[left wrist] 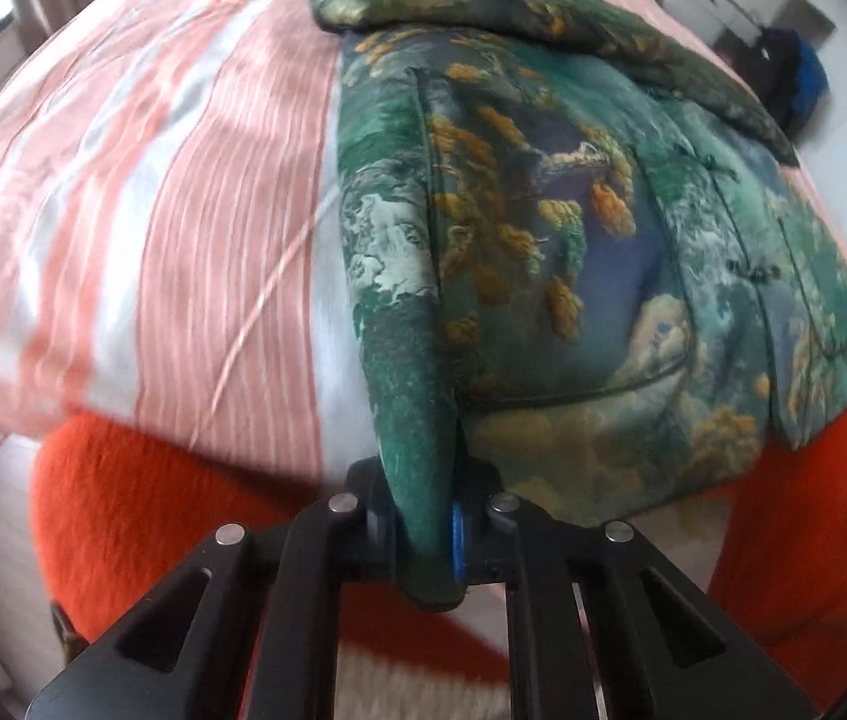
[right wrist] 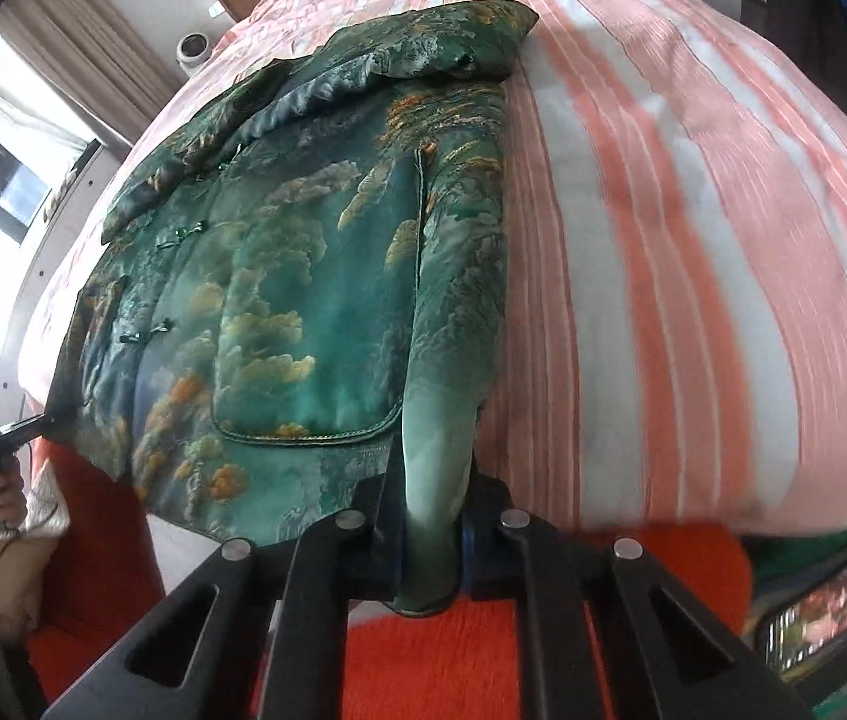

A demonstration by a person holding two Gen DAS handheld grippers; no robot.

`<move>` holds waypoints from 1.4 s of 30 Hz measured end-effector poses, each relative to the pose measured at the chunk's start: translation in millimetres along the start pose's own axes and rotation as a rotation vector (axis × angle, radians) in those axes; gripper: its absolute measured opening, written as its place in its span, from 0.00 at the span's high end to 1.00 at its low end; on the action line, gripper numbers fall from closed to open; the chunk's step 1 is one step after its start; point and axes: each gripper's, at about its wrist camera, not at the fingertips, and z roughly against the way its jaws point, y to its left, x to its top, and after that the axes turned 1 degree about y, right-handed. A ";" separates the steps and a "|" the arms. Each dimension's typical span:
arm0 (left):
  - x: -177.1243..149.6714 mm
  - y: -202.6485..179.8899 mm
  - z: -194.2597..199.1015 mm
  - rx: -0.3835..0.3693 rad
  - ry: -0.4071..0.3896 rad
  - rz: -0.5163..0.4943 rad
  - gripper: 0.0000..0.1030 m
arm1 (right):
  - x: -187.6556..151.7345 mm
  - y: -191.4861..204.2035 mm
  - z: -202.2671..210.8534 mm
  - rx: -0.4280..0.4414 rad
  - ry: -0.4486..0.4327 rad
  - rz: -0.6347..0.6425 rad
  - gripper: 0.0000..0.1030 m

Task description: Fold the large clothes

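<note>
Jacket [left wrist: 543, 228] (green brocade, knot buttons) is lying front-up on the striped bedspread [left wrist: 153, 210], hem at the near edge, and both sleeves look folded in already, so I'd guess the bottom-to-collar fold is what's left. Left gripper [left wrist: 423, 531] is pinched on one hem corner, right gripper [right wrist: 429, 546] on the other, both low at the bed's edge.

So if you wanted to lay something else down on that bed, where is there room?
The striped bedspread lies bare on the right gripper's side of the green brocade jacket, and bare again on the left gripper's side. The bed's near edge is crowded: both grippers clamp jacket folds there, over something orange.
</note>
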 end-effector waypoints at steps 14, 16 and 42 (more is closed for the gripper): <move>63.0 16.6 120.0 -0.248 -0.156 0.082 0.91 | 29.4 -22.6 70.9 0.391 -0.086 -0.231 0.89; 101.0 18.8 128.8 -0.249 -0.222 0.088 0.91 | 78.4 -21.3 80.4 0.417 -0.151 -0.221 0.89; 284.1 6.1 -14.3 0.149 -0.226 0.067 0.93 | 270.1 40.0 -72.5 -0.278 -0.186 0.066 0.84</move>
